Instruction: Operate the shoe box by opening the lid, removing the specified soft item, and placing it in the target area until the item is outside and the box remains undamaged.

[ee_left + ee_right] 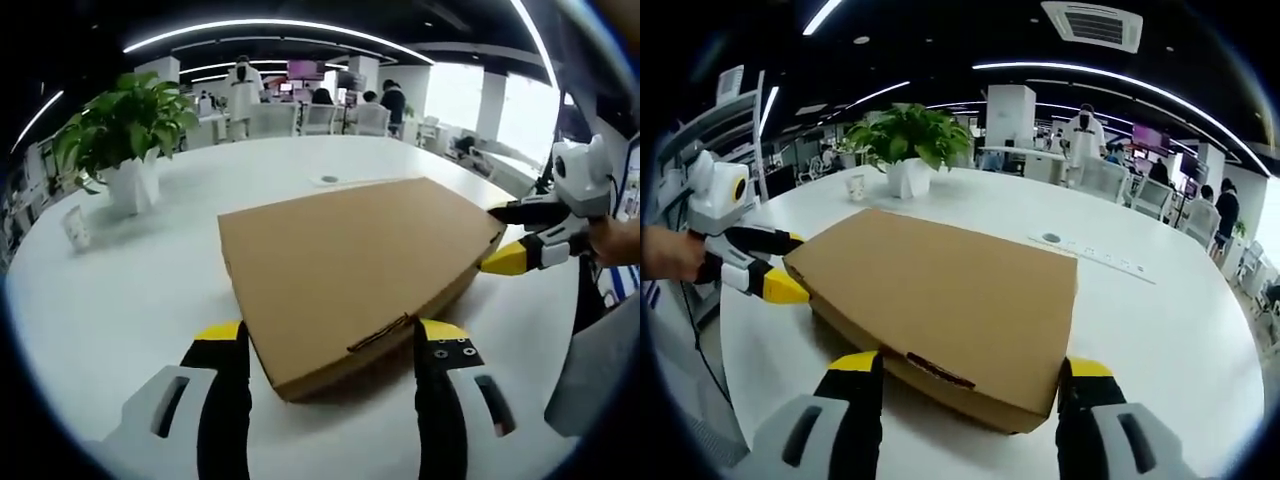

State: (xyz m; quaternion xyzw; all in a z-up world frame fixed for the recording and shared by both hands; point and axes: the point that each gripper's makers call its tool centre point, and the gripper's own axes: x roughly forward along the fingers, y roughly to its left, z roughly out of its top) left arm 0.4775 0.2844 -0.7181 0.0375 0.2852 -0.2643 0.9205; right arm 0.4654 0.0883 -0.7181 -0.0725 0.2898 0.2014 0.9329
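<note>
on the white round table (120, 300) the brown cardboard shoe box (360, 265) lay flat with its lid down and shut, taking up the middle of the tabletop. in the left gripper view the left gripper (335, 350) had its black, yellow-tipped jaws spread wide, one on each side of the box's near corner, not clearly touching the cardboard. at the right of that view the right gripper (515, 235) reached in, held by a person's hand (615, 240), its yellow tips parted at the box's far corner, one above the lid edge and one lower against the side. in the right gripper view the right gripper (975, 380) likewise stood wide apart around the box's (940, 300) nearest corner, where a dark tab slot showed on the front wall. the left gripper (780, 265) came in from the left of that view, its yellow tips apart at the box's corner, though whether they touched it i could not tell. a potted plant (125, 135) in a white pot stood near the table's far edge, with a small paper cup (75, 228) beside it. a power strip (1090, 252) with a round fitting was set into the tabletop beyond the box. past the table, people (243, 88) sat and stood among office chairs and desks.
</note>
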